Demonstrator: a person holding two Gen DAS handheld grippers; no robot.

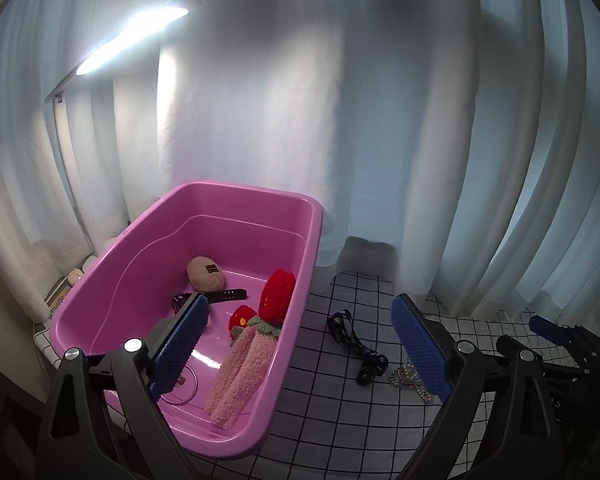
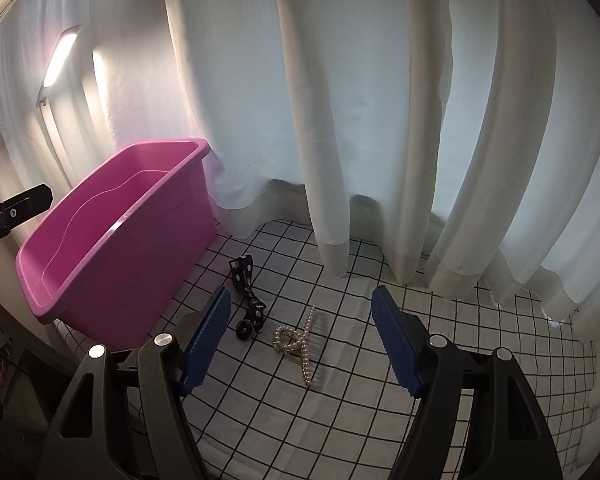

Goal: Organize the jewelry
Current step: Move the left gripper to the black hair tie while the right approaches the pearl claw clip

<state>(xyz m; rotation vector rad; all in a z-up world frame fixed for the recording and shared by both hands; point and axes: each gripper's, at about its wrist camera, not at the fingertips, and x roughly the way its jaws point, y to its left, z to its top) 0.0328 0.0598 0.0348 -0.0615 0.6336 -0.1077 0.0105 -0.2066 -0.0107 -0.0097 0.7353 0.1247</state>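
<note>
A pink plastic tub stands on the checked cloth at the left. Inside it lie a beige plush egg, a black watch, two red-topped knitted pink pieces and a thin ring. My left gripper hangs open over the tub's right rim, nothing between its fingers. On the cloth lie a dark patterned strap and a pearl hair claw. My right gripper stands open above the claw, apart from it, and shows at the right edge of the left wrist view.
White curtains hang close behind the table and drape onto its back edge. A lit lamp bar stands at the left behind the tub. Small items sit at the far left beside the tub. Checked cloth spreads to the right.
</note>
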